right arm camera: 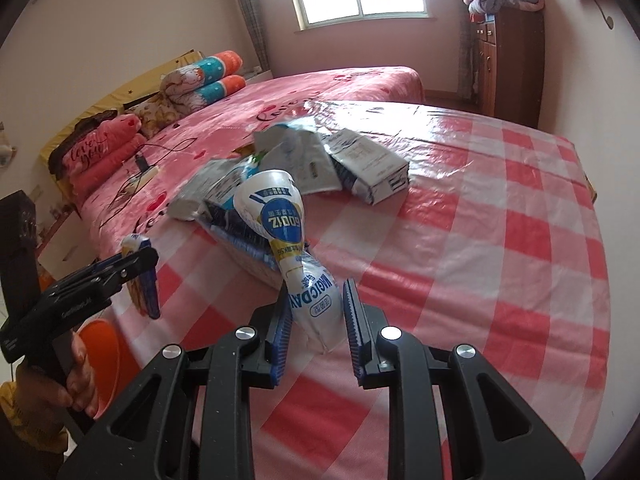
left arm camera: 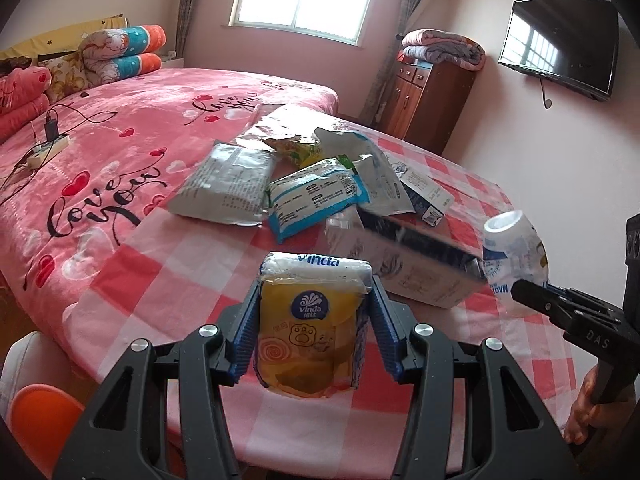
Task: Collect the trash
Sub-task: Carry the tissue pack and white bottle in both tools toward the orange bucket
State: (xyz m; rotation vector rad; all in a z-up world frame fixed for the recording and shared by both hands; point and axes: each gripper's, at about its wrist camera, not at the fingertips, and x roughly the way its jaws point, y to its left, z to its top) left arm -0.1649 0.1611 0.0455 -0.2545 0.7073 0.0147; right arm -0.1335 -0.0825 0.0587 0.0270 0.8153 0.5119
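My left gripper [left arm camera: 310, 330] is shut on a yellow Vinda tissue pack [left arm camera: 308, 320], held above the near edge of the checked table. My right gripper [right arm camera: 316, 322] is shut on a white and blue squeezed bottle [right arm camera: 294, 248], held above the table; the bottle also shows at the right of the left wrist view [left arm camera: 514, 256]. Behind them lies a pile of trash: a silver packet [left arm camera: 224, 184], a blue and white wrapper [left arm camera: 312, 196], a green and yellow wrapper [left arm camera: 296, 148], a torn white bag [left arm camera: 376, 172] and a carton box [left arm camera: 416, 268].
The table has a red and white checked plastic cover [right arm camera: 500, 220]. A pink bed [left arm camera: 120, 152] with a power strip [left arm camera: 48, 148] lies to the left. An orange bin [right arm camera: 108, 356] stands below the table's near left edge. A wooden cabinet [left arm camera: 428, 100] stands at the back.
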